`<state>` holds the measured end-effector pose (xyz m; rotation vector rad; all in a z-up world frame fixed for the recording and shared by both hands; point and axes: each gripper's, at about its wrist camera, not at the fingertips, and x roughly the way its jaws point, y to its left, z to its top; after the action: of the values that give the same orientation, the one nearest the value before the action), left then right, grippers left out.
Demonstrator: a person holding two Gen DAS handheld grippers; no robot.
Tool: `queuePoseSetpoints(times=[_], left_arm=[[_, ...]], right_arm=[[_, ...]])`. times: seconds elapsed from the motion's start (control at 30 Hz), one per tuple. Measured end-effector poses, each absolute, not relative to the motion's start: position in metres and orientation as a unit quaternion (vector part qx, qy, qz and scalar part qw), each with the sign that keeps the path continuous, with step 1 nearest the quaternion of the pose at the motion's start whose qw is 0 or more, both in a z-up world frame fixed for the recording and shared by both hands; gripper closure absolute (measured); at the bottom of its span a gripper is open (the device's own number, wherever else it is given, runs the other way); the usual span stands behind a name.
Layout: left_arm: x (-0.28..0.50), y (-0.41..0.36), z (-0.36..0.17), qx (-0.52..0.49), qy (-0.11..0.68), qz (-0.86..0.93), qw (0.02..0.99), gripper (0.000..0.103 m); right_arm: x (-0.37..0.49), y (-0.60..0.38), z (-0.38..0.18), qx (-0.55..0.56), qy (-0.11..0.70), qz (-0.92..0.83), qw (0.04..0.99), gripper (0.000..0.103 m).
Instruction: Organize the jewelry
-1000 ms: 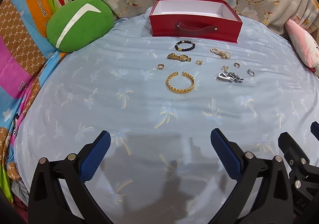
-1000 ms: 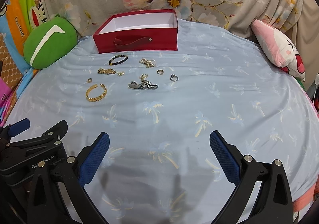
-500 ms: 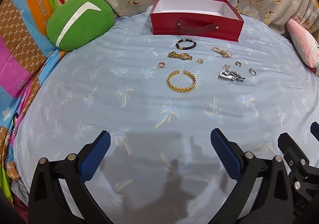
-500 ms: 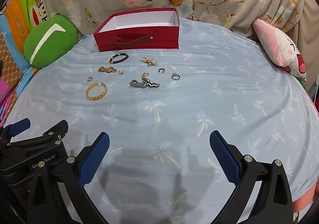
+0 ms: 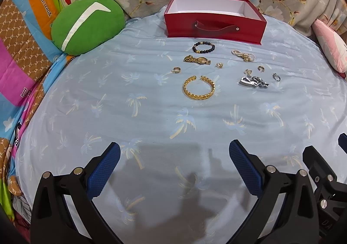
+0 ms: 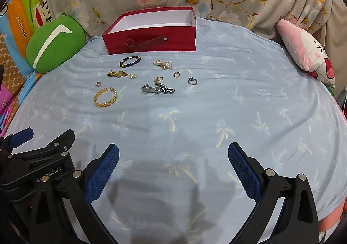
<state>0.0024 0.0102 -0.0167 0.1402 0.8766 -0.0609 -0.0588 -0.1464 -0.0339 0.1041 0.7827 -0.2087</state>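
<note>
An open red box (image 5: 214, 27) (image 6: 151, 37) with a white inside stands at the far side of the blue bedsheet. In front of it lie a gold bangle (image 5: 199, 91) (image 6: 105, 98), a black bead bracelet (image 5: 203, 47) (image 6: 130, 61), a gold watch (image 5: 197, 60) (image 6: 116, 74), a pearl bracelet (image 5: 243, 55) (image 6: 163, 64), a silver watch (image 5: 253, 81) (image 6: 157, 89) and several small rings. My left gripper (image 5: 174, 157) and right gripper (image 6: 173, 157) are both open and empty, well short of the jewelry.
A green round cushion (image 5: 86, 24) (image 6: 55, 43) lies at the far left. A pink plush pillow (image 6: 308, 50) lies at the far right. A floral cloth backs the bed. The left gripper's body shows in the right wrist view (image 6: 36, 157).
Both grippers have tilted or moved slightly, so the jewelry and box sit a little lower in both views. Nothing was picked up.
</note>
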Motion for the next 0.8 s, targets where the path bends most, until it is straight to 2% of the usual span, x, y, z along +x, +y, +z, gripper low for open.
queuePoseSetpoints(times=[0.8], left_arm=[[0.037,0.015,-0.035,0.045,0.449,-0.032,0.892,0.005]], right_arm=[[-0.020,-0.165,-0.050,0.065,0.398,-0.085,0.911,0.005]])
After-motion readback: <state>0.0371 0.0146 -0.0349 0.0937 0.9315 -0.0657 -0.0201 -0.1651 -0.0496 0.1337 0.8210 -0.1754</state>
